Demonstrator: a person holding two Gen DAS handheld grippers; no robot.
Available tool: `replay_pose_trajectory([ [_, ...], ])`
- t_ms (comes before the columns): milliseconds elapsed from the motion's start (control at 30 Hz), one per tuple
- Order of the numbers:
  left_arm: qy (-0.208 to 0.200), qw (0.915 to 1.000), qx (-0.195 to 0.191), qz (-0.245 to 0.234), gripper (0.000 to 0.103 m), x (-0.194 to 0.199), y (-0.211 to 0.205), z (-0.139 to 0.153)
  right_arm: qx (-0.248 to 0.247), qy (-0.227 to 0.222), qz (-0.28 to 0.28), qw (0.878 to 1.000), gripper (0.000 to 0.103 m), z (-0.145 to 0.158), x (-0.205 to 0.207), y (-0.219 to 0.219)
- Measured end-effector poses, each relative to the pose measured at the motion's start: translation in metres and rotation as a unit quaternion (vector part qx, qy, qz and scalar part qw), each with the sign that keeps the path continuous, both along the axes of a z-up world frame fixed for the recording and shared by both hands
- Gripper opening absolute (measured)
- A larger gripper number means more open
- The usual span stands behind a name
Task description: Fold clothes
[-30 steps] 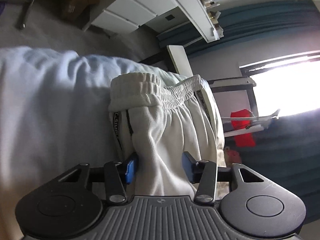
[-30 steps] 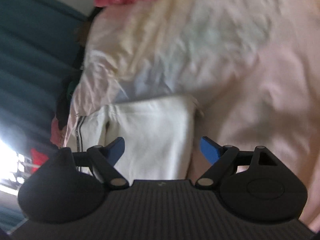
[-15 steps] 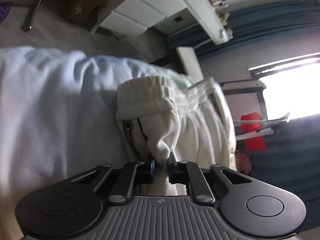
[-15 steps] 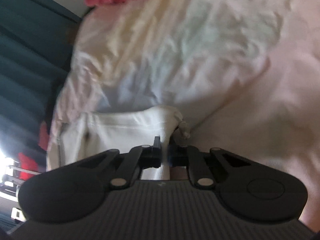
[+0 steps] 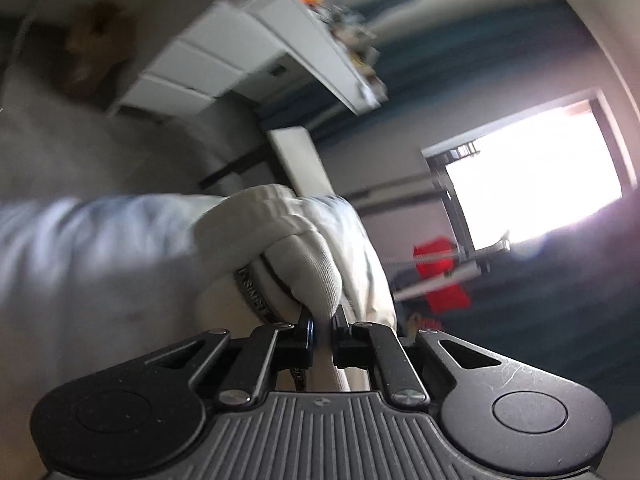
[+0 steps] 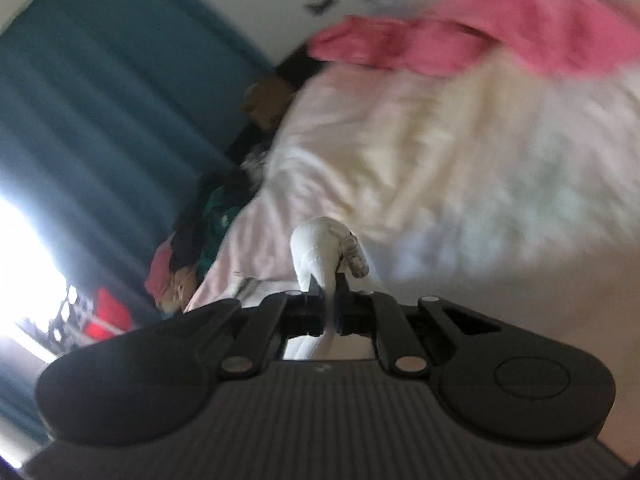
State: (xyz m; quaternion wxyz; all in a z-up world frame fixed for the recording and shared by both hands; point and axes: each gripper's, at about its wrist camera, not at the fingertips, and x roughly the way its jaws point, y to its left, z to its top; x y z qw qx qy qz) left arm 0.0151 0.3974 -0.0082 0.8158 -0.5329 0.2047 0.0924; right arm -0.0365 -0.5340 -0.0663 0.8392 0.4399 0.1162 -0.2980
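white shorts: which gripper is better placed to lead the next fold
Left, tentatively. The left gripper is shut on a thick bunch of the white shorts near the waistband; the right gripper pinches only a thin corner.

Ahead of left gripper (image 5: pixel 322 326): bunched white shorts (image 5: pixel 296 240) fill the jaw gap and block the way forward.
Left of it: open pale bedsheet (image 5: pixel 80 264).
Ahead of right gripper (image 6: pixel 329 300): shorts fabric pinched in the jaws; beyond, open rumpled sheet.
Far edge: pink garment (image 6: pixel 460 40); dark clothes pile (image 6: pixel 212 216) against the teal curtain (image 6: pixel 100 120).
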Motion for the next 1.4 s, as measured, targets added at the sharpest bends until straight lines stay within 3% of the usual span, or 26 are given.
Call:
replay_pose_trajectory([
  [100, 0.016, 0.9997, 0.013, -0.010, 0.009, 0.062, 0.001, 0.020, -0.019, 0.005, 0.015, 1.000, 0.008, 0.026, 0.062, -0.003],
  [233, 0.023, 0.9958, 0.086, -0.022, 0.009, 0.161, -0.016, 0.036, -0.069, 0.034, 0.008, 0.997, 0.008, 0.040, 0.164, -0.004],
  [300, 0.028, 0.9911, 0.127, -0.026, 0.009, 0.211, -0.030, 0.039, -0.076, 0.051, -0.004, 0.996, 0.008, 0.030, 0.216, -0.005],
  [500, 0.108, 0.9781, 0.176, -0.029, 0.010, 0.351, -0.063, -0.006, -0.100, 0.115, -0.002, 0.988, 0.008, -0.028, 0.339, -0.010],
  [600, 0.149, 0.9687, 0.196, -0.032, 0.011, 0.391, -0.072, -0.036, -0.113, 0.140, 0.013, 0.984, 0.008, -0.062, 0.376, -0.013],
  [700, 0.163, 0.9655, 0.200, -0.031, 0.014, 0.406, -0.076, -0.054, -0.108, 0.153, 0.022, 0.982, 0.009, -0.086, 0.396, -0.015],
  [833, 0.148, 0.9656, 0.208, -0.047, 0.019, 0.391, -0.076, -0.056, -0.096, 0.143, 0.035, 0.984, 0.013, -0.086, 0.391, -0.015],
  [933, 0.125, 0.9668, 0.213, -0.064, 0.038, 0.364, -0.075, -0.052, -0.060, 0.127, 0.039, 0.989, 0.014, -0.076, 0.374, -0.016],
  [1000, 0.109, 0.9672, 0.216, -0.076, 0.052, 0.346, -0.074, -0.049, -0.026, 0.102, 0.067, 0.992, 0.020, -0.071, 0.356, -0.019],
  [1067, 0.098, 0.9666, 0.223, -0.081, 0.053, 0.320, -0.077, -0.048, 0.010, 0.076, 0.094, 0.993, 0.050, -0.069, 0.330, -0.018],
  [1133, 0.089, 0.9658, 0.230, -0.080, 0.055, 0.287, -0.083, -0.048, 0.036, 0.053, 0.104, 0.992, 0.068, -0.068, 0.303, -0.013],
  [1200, 0.066, 0.9713, 0.216, -0.074, 0.063, 0.247, -0.088, -0.052, 0.055, 0.026, 0.114, 0.992, 0.071, -0.066, 0.268, -0.004],
  [1300, 0.063, 0.9784, 0.190, -0.051, 0.063, 0.193, -0.099, -0.059, 0.099, -0.017, 0.124, 0.987, 0.071, -0.077, 0.217, 0.008],
  [1400, 0.056, 0.9881, 0.136, -0.044, 0.065, 0.152, -0.108, -0.072, 0.151, -0.056, 0.122, 0.979, 0.071, -0.095, 0.174, 0.016],
])
